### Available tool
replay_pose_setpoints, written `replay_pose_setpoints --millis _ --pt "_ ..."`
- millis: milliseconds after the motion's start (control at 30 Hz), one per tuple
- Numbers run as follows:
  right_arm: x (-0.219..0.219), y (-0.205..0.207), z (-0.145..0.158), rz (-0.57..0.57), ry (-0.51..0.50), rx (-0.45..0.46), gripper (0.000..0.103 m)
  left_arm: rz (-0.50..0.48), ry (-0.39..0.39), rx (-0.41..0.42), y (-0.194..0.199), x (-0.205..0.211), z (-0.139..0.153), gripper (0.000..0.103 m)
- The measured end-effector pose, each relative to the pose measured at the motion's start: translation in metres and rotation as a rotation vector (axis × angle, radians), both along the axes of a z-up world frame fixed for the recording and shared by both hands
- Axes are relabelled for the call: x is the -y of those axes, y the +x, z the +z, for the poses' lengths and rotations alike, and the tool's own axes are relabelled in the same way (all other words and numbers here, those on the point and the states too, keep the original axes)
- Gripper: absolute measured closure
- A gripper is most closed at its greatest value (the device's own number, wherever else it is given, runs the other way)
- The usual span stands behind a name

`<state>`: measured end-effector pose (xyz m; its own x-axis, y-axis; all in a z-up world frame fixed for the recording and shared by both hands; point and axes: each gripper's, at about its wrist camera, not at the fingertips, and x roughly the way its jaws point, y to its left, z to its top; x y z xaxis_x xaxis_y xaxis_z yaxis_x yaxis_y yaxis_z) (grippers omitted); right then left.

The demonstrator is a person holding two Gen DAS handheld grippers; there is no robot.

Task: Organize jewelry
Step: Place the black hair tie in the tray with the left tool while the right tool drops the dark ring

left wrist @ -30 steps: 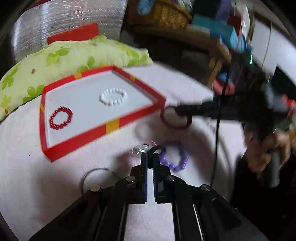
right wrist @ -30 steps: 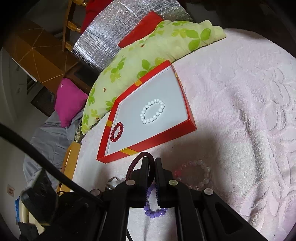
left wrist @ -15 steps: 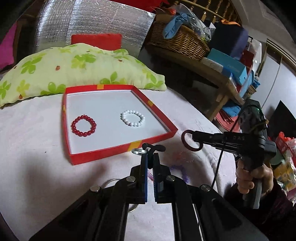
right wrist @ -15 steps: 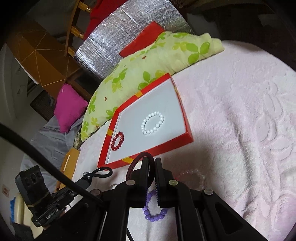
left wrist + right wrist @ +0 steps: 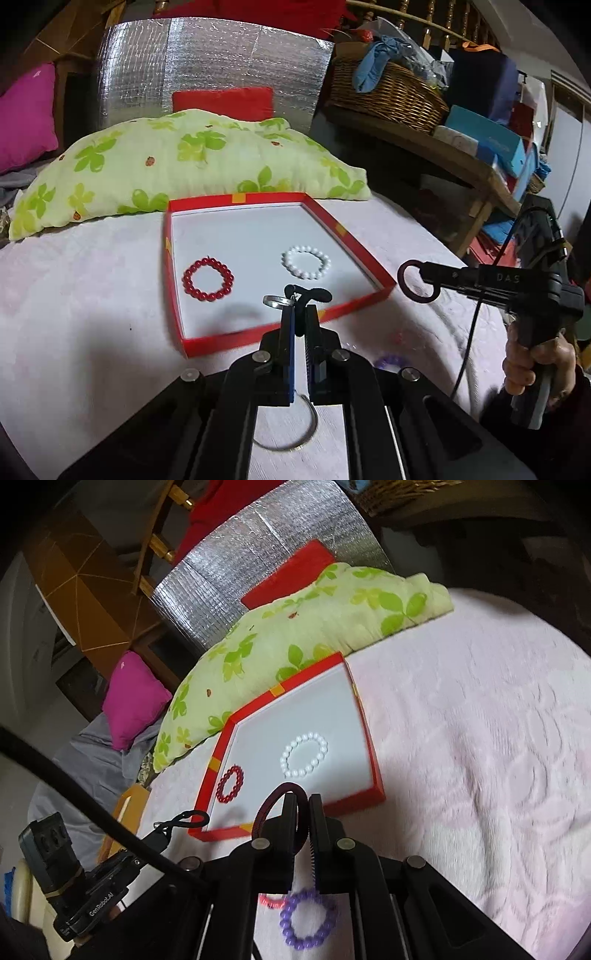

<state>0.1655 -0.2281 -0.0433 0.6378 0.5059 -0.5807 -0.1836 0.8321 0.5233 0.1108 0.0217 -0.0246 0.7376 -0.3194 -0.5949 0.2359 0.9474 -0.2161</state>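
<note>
A red tray (image 5: pixel 369 258) with a white floor lies on the pink bedspread. It holds a red bead bracelet (image 5: pixel 208 278) and a white bead bracelet (image 5: pixel 306 262). My left gripper (image 5: pixel 300 312) is shut on a black cord (image 5: pixel 312 294) carrying a silver ring (image 5: pixel 275 301), held over the tray's near rim. To its right, my right gripper (image 5: pixel 303 800) is shut on a dark maroon bangle (image 5: pixel 271 806), just short of the tray's near corner (image 5: pixel 378 794). A purple bead bracelet (image 5: pixel 308 919) lies on the bedspread under the right gripper.
A thin silver hoop (image 5: pixel 295 435) lies under the left gripper, and a pinkish bracelet (image 5: pixel 271 899) sits beside the purple one. A green leaf pillow (image 5: pixel 184 162) lies behind the tray. A wicker basket (image 5: pixel 388 96) and boxes fill the shelf at right, and a hand (image 5: pixel 532 365) grips the right handle.
Both grippers have risen with their pieces. The left one lifted the cord and ring off the bedspread and moved toward the tray, which now sits centred in its view.
</note>
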Motion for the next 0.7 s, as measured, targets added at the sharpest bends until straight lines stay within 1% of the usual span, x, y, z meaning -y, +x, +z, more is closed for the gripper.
replay_pose_setpoints --millis 167,233,333,533,700 --pt "-0.007 0.018 0.003 -0.001 -0.029 0.011 0.096 0.030 0.026 -0.005 0.015 0.003 -0.003 0.098" --pt "-0.014 0.028 0.003 0.006 -0.055 0.020 0.096 0.041 0.065 0.011 0.020 0.006 -0.002 0.098" --pt "-0.022 0.038 0.001 0.015 -0.081 0.016 0.096 0.062 0.103 0.011 0.030 0.007 -0.004 0.098" --pt "-0.034 0.057 -0.012 0.028 -0.118 -0.020 0.096 0.121 0.193 -0.029 0.051 0.006 -0.018 0.098" --pt "-0.040 0.064 -0.021 0.044 -0.131 -0.050 0.096 0.131 0.239 -0.040 0.054 0.008 -0.024 0.098"
